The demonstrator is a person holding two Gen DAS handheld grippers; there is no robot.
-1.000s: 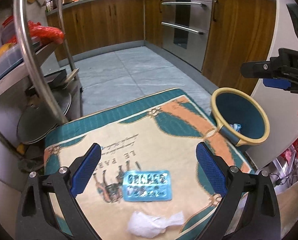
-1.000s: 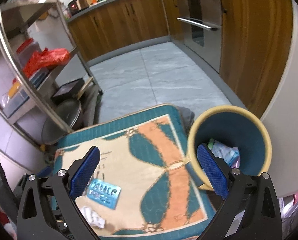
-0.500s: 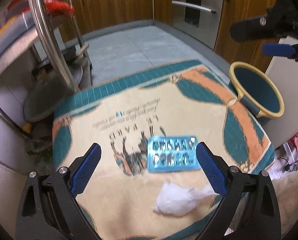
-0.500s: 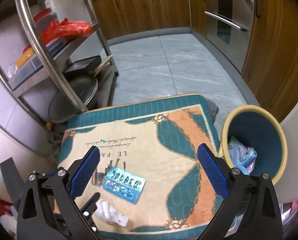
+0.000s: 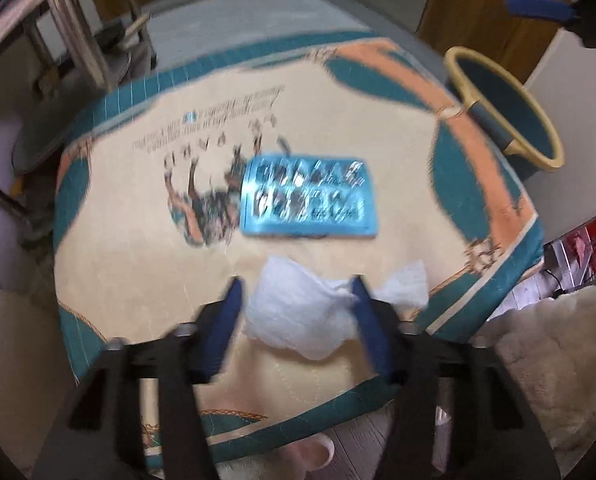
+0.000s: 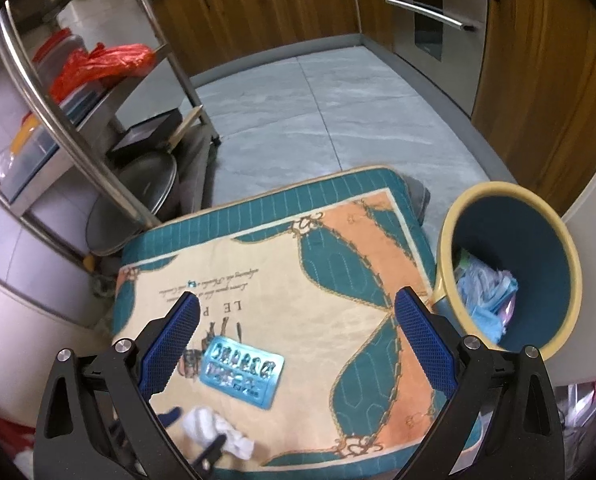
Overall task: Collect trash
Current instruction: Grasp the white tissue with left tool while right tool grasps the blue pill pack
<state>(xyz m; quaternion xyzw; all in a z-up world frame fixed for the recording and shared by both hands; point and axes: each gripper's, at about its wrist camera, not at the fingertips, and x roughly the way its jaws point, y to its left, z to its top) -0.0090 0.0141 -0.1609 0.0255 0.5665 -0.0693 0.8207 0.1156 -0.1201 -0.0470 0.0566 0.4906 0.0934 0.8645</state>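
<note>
The crumpled white tissue (image 5: 298, 316) lies near the front edge of the patterned cushion (image 5: 130, 248), and your left hand-held gripper (image 5: 296, 312) straddles it with its jaws closing; the wad is between the blue pads, though the blur hides whether both press on it yet. The risk is a shallow catch: the tissue is soft and lopsided, with a loose tail (image 5: 406, 288) trailing outside the right pad, so you may pinch only a fold and have it slip free or tear as you lift. Press down too far and the pads could snag the cushion cover instead, dragging it with the wad. Just behind the tissue sits the blue blister pack (image 5: 308, 196), flat and separate; a sideways sweep could nudge it toward the cushion's edge. Your right hand-held gripper (image 6: 294, 340) hangs above the cushion with its jaws wide apart and nothing between them. The yellow-rimmed bin (image 6: 566, 248) stands beside the cushion's right side with trash already in it, and a loosely held tissue could drop on the way across.
</note>
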